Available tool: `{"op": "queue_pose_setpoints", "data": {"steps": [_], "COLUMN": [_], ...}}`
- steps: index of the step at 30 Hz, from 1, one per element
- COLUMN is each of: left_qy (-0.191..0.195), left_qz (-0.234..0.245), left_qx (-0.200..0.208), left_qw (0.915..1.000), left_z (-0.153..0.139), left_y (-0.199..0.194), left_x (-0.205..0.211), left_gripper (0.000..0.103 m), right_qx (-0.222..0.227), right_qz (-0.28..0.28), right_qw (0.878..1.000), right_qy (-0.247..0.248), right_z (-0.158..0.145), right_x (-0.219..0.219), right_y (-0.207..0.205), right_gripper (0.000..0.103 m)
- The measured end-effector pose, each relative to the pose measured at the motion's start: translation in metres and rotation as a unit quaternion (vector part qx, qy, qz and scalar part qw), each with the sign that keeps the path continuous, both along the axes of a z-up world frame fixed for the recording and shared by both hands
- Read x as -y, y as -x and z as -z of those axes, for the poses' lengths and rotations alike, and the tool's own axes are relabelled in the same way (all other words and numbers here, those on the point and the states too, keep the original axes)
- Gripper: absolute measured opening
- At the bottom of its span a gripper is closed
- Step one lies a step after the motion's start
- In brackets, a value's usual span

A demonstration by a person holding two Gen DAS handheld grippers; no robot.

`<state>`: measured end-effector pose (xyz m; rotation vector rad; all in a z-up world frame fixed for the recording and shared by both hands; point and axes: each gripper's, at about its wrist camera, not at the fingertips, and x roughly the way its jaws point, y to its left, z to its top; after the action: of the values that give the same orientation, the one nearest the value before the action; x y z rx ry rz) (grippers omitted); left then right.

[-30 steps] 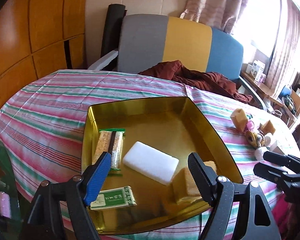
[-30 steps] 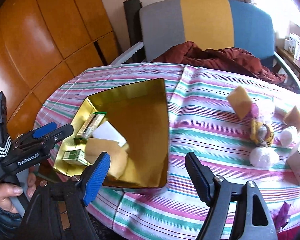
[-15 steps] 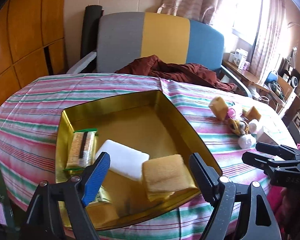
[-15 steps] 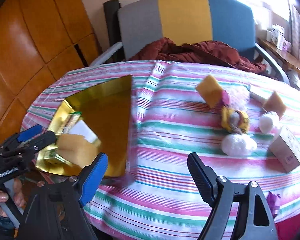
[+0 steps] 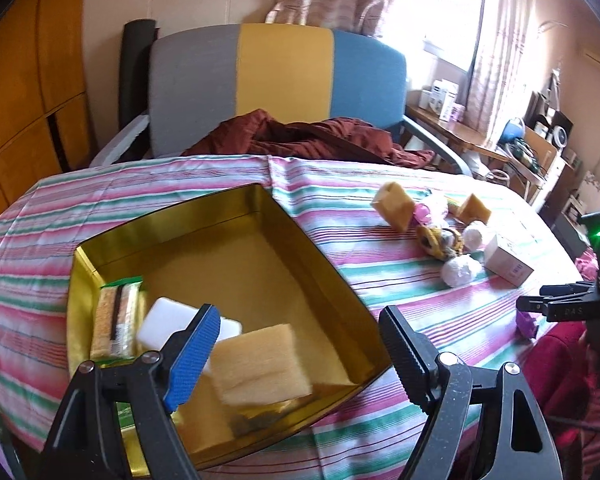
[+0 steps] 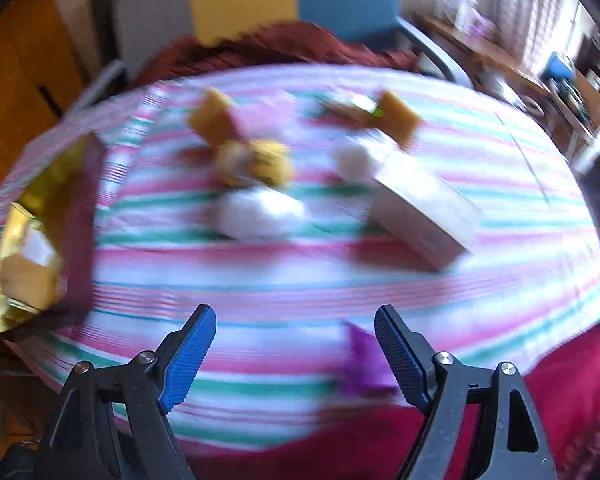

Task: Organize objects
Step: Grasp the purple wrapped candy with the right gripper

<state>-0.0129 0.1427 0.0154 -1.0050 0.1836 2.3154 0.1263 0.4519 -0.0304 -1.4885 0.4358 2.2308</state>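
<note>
A gold tin tray (image 5: 300, 232) sits on the striped tablecloth and holds a wrapped biscuit pack (image 5: 114, 320), a white block (image 5: 164, 320) and a yellow sponge (image 5: 260, 364). My left gripper (image 5: 300, 316) hangs open over the tray's near edge, its pads clear of the sponge below. My right gripper (image 6: 294, 314) is open above bare cloth, in a blurred view. A purple wrapper (image 6: 362, 360) lies by its right finger. Beyond it lie a small box (image 6: 424, 212), a white ball (image 6: 260, 212) and two sponge cubes (image 6: 212, 120). The left wrist view shows the right gripper (image 5: 530, 298) at the table's right edge.
A grey, yellow and blue chair (image 5: 284, 84) with a dark red cloth (image 5: 308, 136) on it stands behind the table. Wooden panels (image 5: 32, 100) line the left wall. A cluttered side desk (image 5: 480, 136) stands at the right. A red cloth (image 6: 560, 368) lies at the table's near right edge.
My right gripper has swung right, from the tray to over the loose things. The left gripper has shifted along the tray's near edge. The sponge now lies flat between its fingers' lines.
</note>
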Motion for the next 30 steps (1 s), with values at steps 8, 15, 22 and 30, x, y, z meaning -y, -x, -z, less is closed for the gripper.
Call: {"op": "queue_pose_setpoints", "data": {"steps": [8, 15, 22, 30], "left_qy": [0.007, 0.013, 0.018, 0.024], "left_qz": [0.056, 0.087, 0.104, 0.134], "left_qx": [-0.003, 0.003, 0.009, 0.023], "left_qw": [0.9984, 0.9961, 0.9944, 0.9904], "left_z": [-0.001, 0.003, 0.006, 0.010], "left_y": [-0.008, -0.014, -0.019, -0.023], "left_x": [-0.041, -0.062, -0.074, -0.101], "left_gripper": [0.083, 0.083, 0.083, 0.083], "right_qx": [0.046, 0.137, 0.239, 0.241], "right_qz": [0.038, -0.154, -0.237, -0.270], "right_qw": [0.996, 0.978, 0.937, 0.928], "right_qy": [0.064, -0.020, -0.093, -0.090], "right_z": [0.022, 0.020, 0.041, 0.055], "right_x": [-0.043, -0.005, -0.002, -0.005], "right_y": [-0.028, -0.015, -0.010, 0.004], "right_gripper": [0.083, 0.083, 0.081, 0.038]}}
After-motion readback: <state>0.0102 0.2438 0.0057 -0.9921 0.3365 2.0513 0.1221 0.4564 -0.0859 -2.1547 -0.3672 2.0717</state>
